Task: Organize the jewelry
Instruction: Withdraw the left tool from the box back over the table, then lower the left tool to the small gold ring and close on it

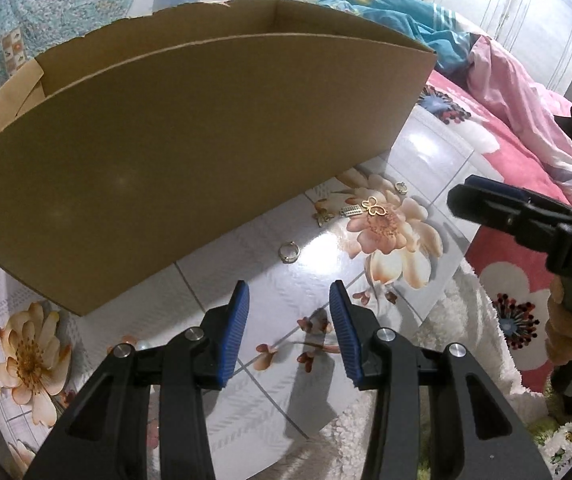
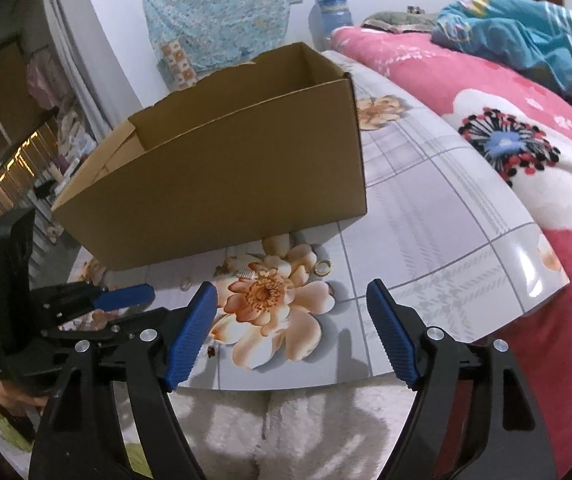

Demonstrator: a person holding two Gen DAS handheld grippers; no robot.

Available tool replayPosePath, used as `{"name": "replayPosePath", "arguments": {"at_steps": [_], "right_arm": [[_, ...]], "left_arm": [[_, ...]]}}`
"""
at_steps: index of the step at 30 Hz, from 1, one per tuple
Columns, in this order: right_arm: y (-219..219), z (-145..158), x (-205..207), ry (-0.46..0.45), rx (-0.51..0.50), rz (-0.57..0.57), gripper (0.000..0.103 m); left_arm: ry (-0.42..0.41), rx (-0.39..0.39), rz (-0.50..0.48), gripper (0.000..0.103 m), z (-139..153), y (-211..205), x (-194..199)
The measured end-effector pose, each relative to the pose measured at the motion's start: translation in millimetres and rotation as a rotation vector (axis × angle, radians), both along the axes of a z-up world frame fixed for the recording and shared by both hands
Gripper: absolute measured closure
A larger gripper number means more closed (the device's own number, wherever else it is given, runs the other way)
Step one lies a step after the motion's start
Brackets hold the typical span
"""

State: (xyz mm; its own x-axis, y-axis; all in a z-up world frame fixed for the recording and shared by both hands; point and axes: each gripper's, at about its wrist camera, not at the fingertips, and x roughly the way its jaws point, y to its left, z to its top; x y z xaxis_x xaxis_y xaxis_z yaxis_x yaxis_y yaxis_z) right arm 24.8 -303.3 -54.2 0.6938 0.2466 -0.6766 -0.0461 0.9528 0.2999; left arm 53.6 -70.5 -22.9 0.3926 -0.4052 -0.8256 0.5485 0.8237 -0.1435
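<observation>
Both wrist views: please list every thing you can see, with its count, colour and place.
cardboard box: one, brown, open, on the board's far side
flowered board: one, white with peach flowers, under everything
butterfly pendant: one, gold, on the big flower
rings: two, one near the box, one farther right
small comb-like piece: one, silvery, left of the pendant
blanket: one, pink, right of the board
left tool: black, blue pads, open, nothing between
right tool: same, open wider, nothing between
</observation>
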Motion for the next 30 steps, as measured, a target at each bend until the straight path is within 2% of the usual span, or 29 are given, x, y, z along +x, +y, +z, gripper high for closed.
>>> {"name": "replayPosePath", "arguments": {"at_steps": [9,30], "right_arm": [[-6,1,6,-0.006,0.030,0.005,0.023],[-19,2,14,-0.017,0.082,0.050,0.020]], "left_arm": [[-0.017,0.022,0.039,0.062,-2,-3,-2],[-0.028,0.101,0.088,0.058,-4,-24,-3]]}}
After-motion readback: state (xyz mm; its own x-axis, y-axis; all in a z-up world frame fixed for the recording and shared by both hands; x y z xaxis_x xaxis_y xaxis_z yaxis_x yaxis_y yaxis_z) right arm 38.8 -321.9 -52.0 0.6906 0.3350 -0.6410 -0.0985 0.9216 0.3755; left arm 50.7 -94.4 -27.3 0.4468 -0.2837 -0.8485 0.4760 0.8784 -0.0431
